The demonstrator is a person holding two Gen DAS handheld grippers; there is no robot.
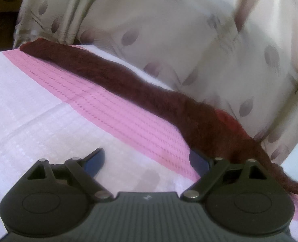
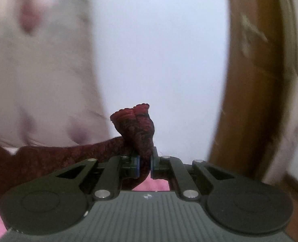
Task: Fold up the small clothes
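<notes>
Two grippers work a dark red knitted garment (image 1: 141, 84) above a pink-and-white bedcover (image 1: 38, 104). Left wrist view: the left gripper (image 1: 151, 159) hangs with fingers spread wide, grasping nothing, as the garment stretches in a long band from far left to near right, passing its right finger, before a leaf-patterned curtain (image 1: 169, 30). Right wrist view: the right gripper (image 2: 144, 164) is clenched on the garment's bunched end, which sticks up above the fingertips beside a brown wooden frame (image 2: 248, 80)

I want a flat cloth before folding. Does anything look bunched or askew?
Yes. The maroon knit cloth is stretched into a twisted rope across the pink bedcover, its end bunched inside the shut right gripper. The left gripper is open, holding nothing.
</notes>
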